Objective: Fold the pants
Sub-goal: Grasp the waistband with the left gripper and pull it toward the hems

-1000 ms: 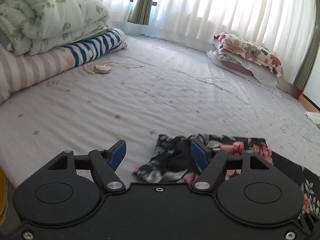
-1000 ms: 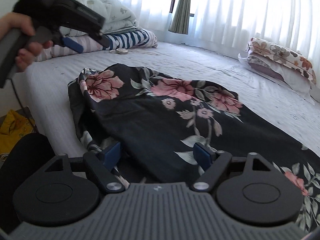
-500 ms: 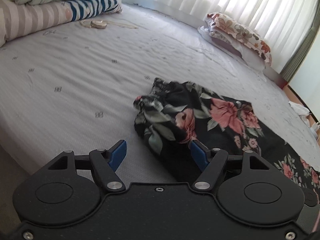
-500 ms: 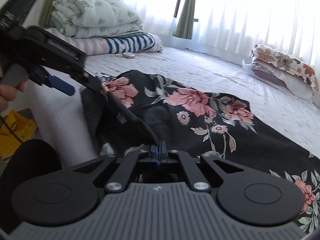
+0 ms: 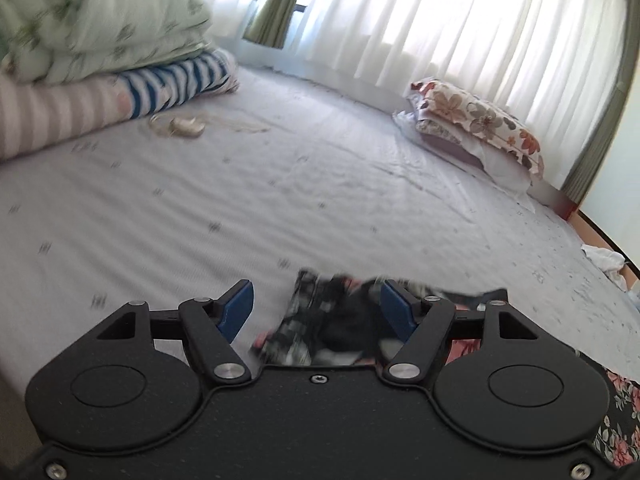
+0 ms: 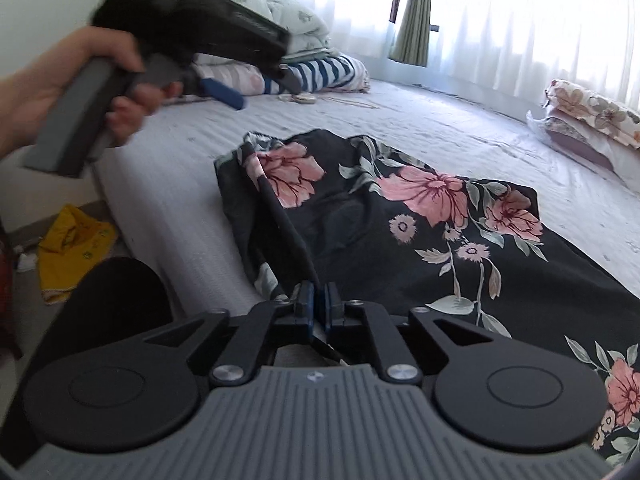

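The black pants with pink flowers lie spread on the bed, waistband end at the near left. My right gripper is shut on the near edge of the pants and lifts a taut fold of cloth. My left gripper is open and empty, hovering above the bunched waistband end of the pants. It also shows in the right wrist view, held in a hand, up and left of the pants.
A grey-lilac bedsheet covers the bed. Folded quilts and striped bedding are stacked at the far left. A flowered pillow lies at the far right. A small corded object lies by the bedding. Yellow cloth lies on the floor.
My right gripper closed on the pants' near edge and has lifted it. My left gripper dipped toward the waistband, then rose and tilted back up, still open.
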The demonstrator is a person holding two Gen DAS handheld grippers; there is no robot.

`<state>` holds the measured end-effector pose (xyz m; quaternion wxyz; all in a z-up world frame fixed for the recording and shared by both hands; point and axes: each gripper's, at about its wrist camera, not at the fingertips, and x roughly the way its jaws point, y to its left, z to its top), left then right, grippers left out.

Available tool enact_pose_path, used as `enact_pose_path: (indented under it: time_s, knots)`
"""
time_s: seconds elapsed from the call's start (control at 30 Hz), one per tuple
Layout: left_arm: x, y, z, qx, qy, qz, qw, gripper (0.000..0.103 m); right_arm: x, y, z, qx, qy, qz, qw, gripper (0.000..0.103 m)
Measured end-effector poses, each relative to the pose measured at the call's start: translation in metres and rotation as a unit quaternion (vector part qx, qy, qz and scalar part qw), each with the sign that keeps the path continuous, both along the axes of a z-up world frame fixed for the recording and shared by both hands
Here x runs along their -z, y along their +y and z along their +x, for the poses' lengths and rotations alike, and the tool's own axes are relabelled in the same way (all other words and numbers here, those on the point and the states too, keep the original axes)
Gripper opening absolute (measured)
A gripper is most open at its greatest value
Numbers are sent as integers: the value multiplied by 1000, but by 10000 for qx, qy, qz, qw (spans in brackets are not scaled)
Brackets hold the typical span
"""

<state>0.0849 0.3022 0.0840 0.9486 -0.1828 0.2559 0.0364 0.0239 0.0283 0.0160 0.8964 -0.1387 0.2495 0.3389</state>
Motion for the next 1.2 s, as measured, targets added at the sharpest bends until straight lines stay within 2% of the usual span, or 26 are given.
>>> enact_pose_path:
  time_s: [0.07, 0.1, 0.2, 0.3, 0.4, 0.5, 0.53, 0.57, 0.6, 0.67, 0.77, 0.83, 0.9, 1.07, 1.1, 1.13, 1.2]
  knots:
    - [-6, 0, 22, 54, -17, 19, 10000, 69, -8, -7, 3, -9, 132, 267, 9996, 54]
    - [-6, 2, 35, 67, 32, -2, 10000, 69, -12, -10, 5, 54, 130, 397, 9991, 56]
    - [3, 8, 76, 140, 422, -200, 9988, 68, -20, -13, 17, 385, -36, 552, 9977, 59]
    - [20, 10, 108, 136, 871, -384, 9954, 64, -18, -8, 38, 947, -362, 460, 9938, 60]
    - [39, 2, 129, 223, 1180, -157, 9926, 63, -6, 5, 56, 1319, -594, 140, 9894, 60]
    - [51, -10, 142, 514, 1322, -119, 9898, 63, 16, 17, 66, 1303, -452, -196, 9902, 60]
    - [54, -15, 144, 594, 1335, -119, 9892, 53, 22, 20, 65, 1294, -482, -295, 9900, 59]
    - [57, -20, 146, 682, 1334, -55, 9887, 38, 24, 22, 60, 1279, -655, -376, 9889, 59]
    - [59, -26, 146, 719, 1331, 73, 9885, 18, 25, 24, 57, 1232, -758, -468, 9884, 59]
    - [56, -32, 139, 532, 1130, 216, 9919, 16, 26, 25, 55, 1183, -832, -558, 9879, 59]
    - [42, -26, 120, 67, 502, 317, 9982, 16, 27, 23, 57, 1221, -769, -446, 9885, 62]
    - [34, -18, 109, -307, 256, 530, 9978, 16, 27, 20, 59, 1250, -731, -386, 9887, 63]
    - [33, -9, 107, -446, 296, 666, 9963, 16, 27, 19, 60, 1284, -707, -349, 9886, 65]
    - [45, -3, 113, -498, 718, 866, 9924, 20, 27, 17, 65, 1361, -655, -276, 9881, 69]
    - [45, -4, 113, -540, 742, 872, 9920, 28, 27, 16, 65, 1381, -638, -258, 9880, 70]
    - [44, -4, 111, -547, 710, 858, 9923, 46, 27, 15, 66, 1404, -621, -238, 9879, 72]
    - [37, -3, 104, -545, 499, 802, 9940, 63, 27, 13, 67, 1456, -576, -175, 9875, 74]
